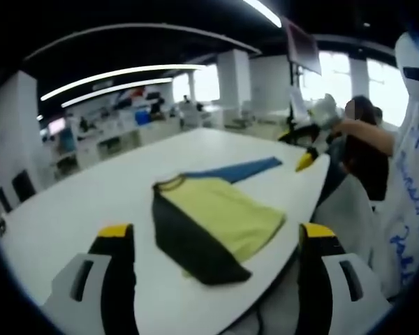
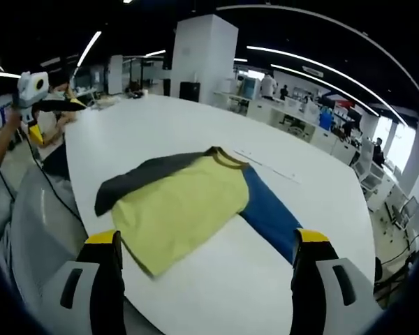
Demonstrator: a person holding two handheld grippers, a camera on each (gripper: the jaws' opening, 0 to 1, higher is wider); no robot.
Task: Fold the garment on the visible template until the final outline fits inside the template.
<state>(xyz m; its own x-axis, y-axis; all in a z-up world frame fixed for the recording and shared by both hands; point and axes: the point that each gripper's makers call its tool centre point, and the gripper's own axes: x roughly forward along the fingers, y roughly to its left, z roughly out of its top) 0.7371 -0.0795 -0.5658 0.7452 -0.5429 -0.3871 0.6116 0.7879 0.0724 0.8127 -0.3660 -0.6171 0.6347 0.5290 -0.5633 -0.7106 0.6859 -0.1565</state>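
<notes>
Garment (image 2: 188, 202): yellow body, one dark sleeve folded across, blue sleeve outstretched; lies flat on white worktop (image 2: 160, 125) near its edge. Left claw (image 1: 216, 241) and right claw (image 2: 206, 248): jaws spread, empty, above it. Template not discernible. Folding judged partly done.

Both handheld grippers looked the same: the left gripper (image 1: 215, 241) and right gripper (image 2: 208, 246) had black jaws with yellow tips (chunky light-grey housings, dark slots).
</notes>
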